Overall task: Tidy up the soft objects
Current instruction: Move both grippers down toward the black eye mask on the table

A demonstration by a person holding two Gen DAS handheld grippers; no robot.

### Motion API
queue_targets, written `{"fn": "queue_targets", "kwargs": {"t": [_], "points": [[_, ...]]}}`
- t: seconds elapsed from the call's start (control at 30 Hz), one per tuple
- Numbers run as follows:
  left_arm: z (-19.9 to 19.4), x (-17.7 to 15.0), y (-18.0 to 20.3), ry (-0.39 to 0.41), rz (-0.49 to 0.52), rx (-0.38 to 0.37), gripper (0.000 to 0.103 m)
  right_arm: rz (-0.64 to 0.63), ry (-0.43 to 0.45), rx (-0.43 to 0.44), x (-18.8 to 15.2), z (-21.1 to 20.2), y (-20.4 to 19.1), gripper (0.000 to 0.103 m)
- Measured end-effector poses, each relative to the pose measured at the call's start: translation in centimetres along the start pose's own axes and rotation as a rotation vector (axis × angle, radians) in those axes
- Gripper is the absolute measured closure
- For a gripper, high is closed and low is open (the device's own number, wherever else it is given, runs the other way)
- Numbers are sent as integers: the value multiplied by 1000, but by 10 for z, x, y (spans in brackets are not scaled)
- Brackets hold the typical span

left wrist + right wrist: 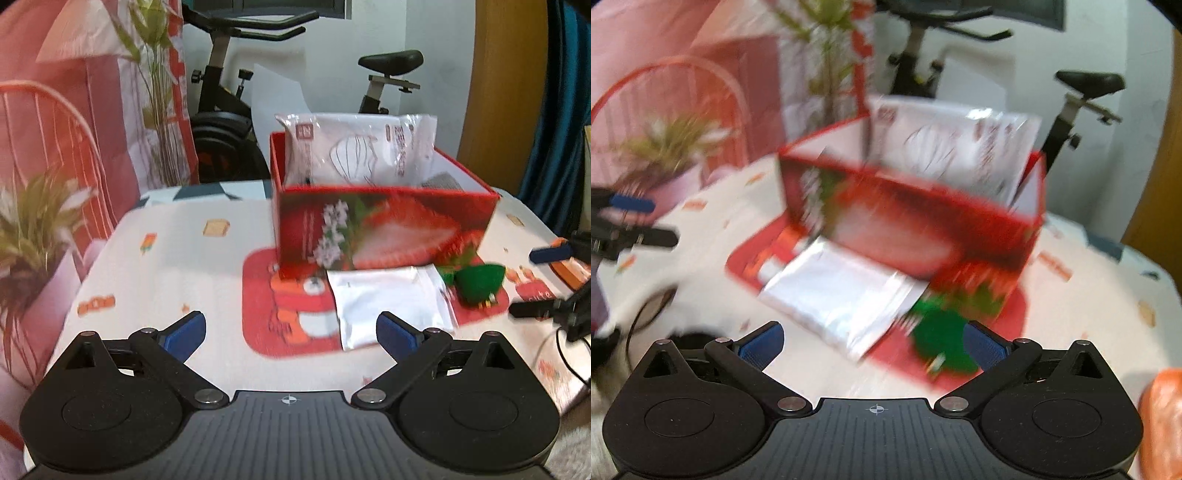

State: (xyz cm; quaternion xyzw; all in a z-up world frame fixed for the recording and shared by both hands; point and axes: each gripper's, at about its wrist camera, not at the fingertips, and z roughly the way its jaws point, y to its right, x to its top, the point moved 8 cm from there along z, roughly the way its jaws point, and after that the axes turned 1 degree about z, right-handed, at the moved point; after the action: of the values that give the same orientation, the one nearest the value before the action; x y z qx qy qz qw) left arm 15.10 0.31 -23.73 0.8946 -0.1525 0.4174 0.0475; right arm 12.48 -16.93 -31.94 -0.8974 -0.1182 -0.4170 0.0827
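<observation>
— Against the red box, on the table, my flat white pouch lies beside a green toy; another packet stands inside.

— Both tongs?

— Left gripper and right gripper spread, empty. I risk nudging the toy or tipping the box.

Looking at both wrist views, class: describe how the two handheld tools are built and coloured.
Both match: the left tool and right tool have a ribbed dark grey body with a small crosshair mark, black linkage arms on silver pivots, round black discs, and blue pads.
</observation>
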Motion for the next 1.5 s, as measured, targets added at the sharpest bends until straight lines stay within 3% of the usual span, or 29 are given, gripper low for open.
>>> {"fn": "queue_targets", "kwargs": {"t": [0.27,0.63,1.33,1.4,1.47,1.5], "points": [[-6,-32,10,-14,-45,-8,3,5,-139,46,-64,6,-26,1],[-7,-53,24,-11,-57,18,3,-64,-231,65,-90,22,-43,1],[-7,-56,20,-6,-72,69,3,1,-148,-14,-79,46,-16,1],[-6,-56,19,-7,-74,71,3,12,-127,-25,-75,46,-13,10],[-6,-56,18,-6,-77,73,3,26,-103,-36,-70,45,-11,35],[-6,-56,18,-6,-79,74,3,34,-94,-36,-68,44,-10,42]]}}
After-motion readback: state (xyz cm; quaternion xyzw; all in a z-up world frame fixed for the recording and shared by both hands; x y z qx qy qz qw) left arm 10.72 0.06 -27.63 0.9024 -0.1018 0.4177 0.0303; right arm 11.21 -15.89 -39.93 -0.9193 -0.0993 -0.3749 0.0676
